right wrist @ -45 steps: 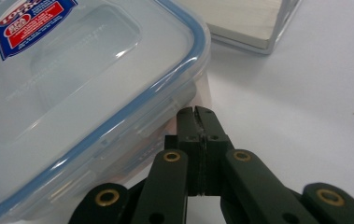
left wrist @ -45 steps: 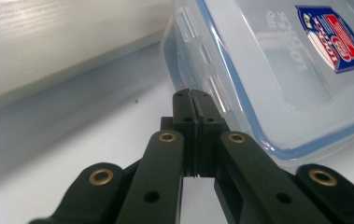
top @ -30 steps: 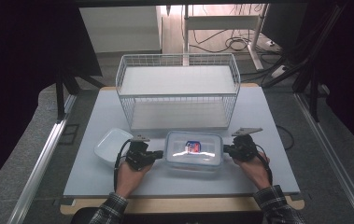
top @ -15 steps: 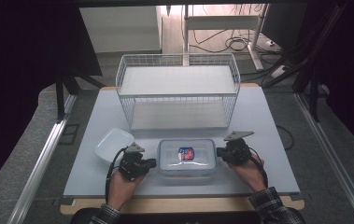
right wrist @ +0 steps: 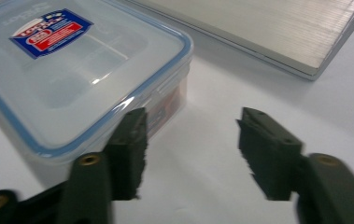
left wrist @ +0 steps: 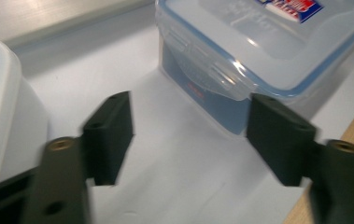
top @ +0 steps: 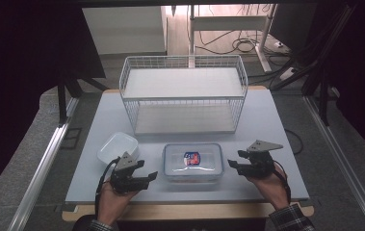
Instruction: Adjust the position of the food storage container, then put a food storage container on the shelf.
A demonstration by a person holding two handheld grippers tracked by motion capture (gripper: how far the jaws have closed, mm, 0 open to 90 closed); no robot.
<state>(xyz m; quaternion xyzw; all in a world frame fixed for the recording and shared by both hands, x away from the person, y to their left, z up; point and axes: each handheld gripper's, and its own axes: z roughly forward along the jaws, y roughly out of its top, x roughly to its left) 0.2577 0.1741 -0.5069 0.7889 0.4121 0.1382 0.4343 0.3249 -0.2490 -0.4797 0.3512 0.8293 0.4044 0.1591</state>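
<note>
With both claws just opened, the lidded container sits untouched.

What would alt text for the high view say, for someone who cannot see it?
A clear plastic box with a blue-edged lid sits on a pale table between two hand-held claws, the left claw and right claw, both open and apart from it. A white tub lies to its left, and a white wire rack stands behind.

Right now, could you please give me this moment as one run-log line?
left gripper: jaws just opening, nothing between | right gripper: jaws just opening, nothing between | lidded container: on table, between grippers, untouched
</note>
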